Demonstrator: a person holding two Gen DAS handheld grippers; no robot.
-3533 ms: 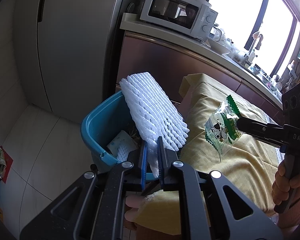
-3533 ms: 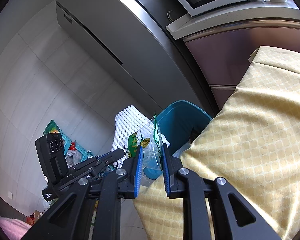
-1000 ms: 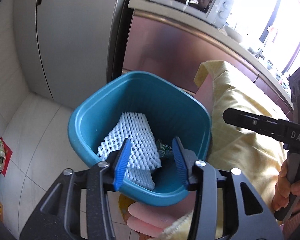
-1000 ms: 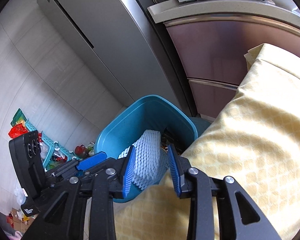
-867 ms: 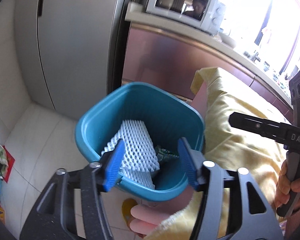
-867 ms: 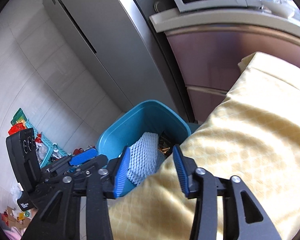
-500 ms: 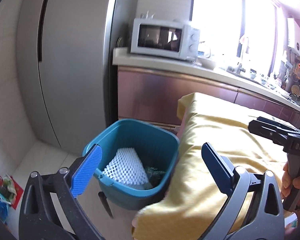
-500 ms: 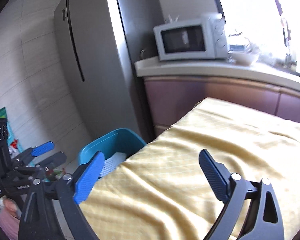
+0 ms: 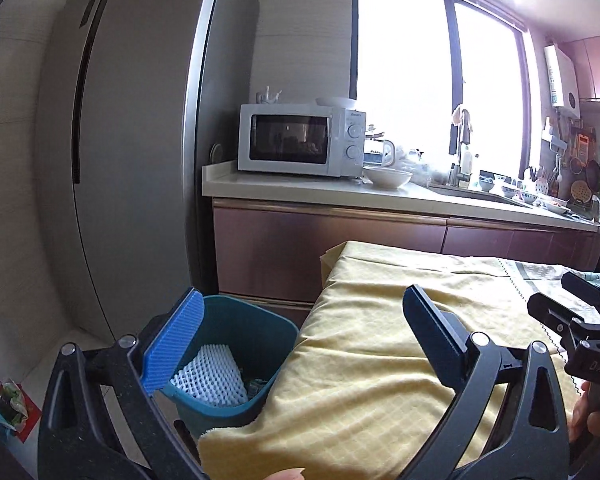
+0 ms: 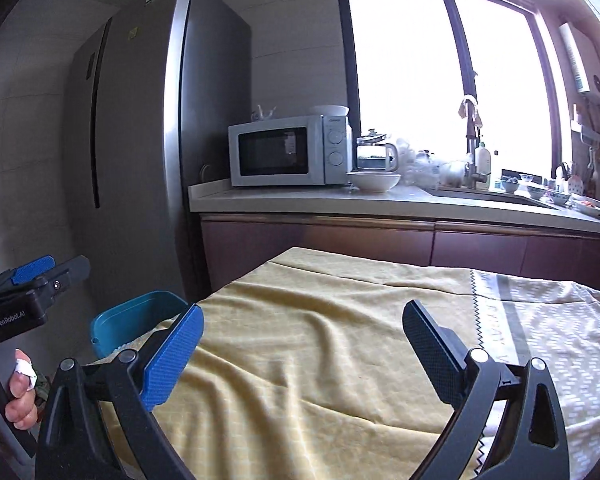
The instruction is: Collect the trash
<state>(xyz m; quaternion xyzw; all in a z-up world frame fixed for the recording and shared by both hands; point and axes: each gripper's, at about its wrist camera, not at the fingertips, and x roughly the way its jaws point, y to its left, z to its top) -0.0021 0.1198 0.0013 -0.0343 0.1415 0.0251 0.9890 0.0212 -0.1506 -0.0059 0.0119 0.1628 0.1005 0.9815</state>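
Observation:
A teal trash bin [image 9: 256,332] stands on the floor at the table's left end. Inside it lies a white foam fruit net [image 9: 208,376] with a bit of green wrapper [image 9: 256,385] beside it. My left gripper [image 9: 300,340] is wide open and empty, held above the table's corner and the bin. My right gripper [image 10: 302,346] is wide open and empty over the yellow tablecloth [image 10: 320,344]. The bin's rim also shows in the right wrist view [image 10: 132,316], and the left gripper appears there at the far left [image 10: 52,266].
A tall grey fridge [image 9: 132,160] stands behind the bin. A counter [image 9: 380,196] with a microwave [image 9: 300,140], a bowl and a sink runs along the window. Bags of clutter [image 9: 0,400] lie on the floor at left.
Both grippers let their trash drop into the bin, then opened wide and pulled up and back from it. The net and wrapper now lie in the bin.

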